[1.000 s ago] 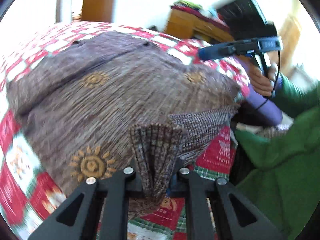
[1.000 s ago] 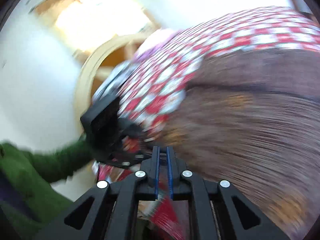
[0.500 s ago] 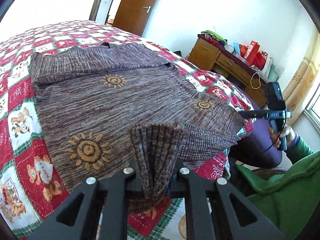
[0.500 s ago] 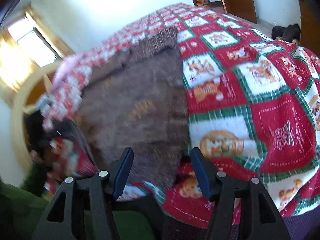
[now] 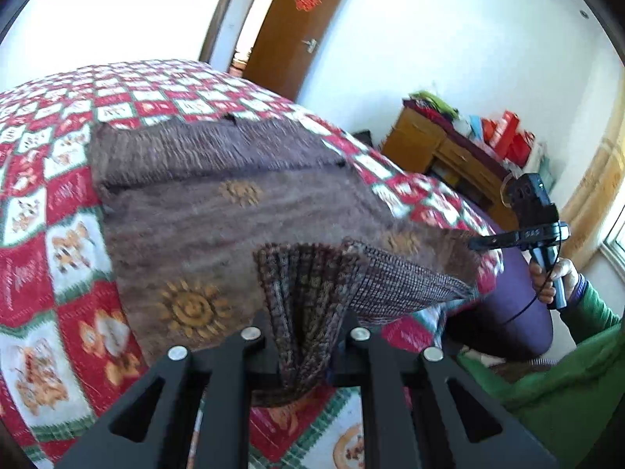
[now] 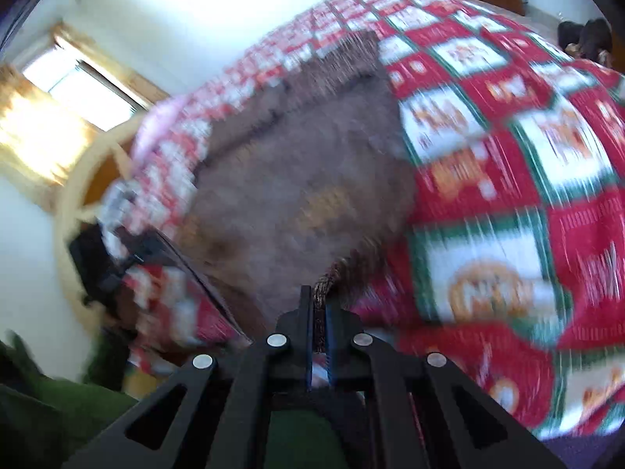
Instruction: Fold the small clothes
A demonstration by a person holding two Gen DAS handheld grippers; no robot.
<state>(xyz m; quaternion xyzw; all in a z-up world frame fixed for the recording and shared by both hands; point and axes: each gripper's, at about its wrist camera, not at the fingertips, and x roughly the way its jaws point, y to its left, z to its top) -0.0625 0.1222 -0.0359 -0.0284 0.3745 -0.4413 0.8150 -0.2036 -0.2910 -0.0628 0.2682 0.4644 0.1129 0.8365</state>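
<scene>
Half a second ago the right claw (image 6: 319, 312) gaped empty; it now clamps the sweater (image 5: 218, 211) hem. Left claw (image 5: 306, 336) remains clenched on the hem beside it. Fold-over on the bed (image 5: 58, 211) appears ready.

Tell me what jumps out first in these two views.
The brown knit garment with orange sun motifs sprawls across the red, green and white checkered quilt. The left gripper pinches its ribbed hem up close, while the right gripper clamps another corner. A wooden door stands open behind the bed.
</scene>
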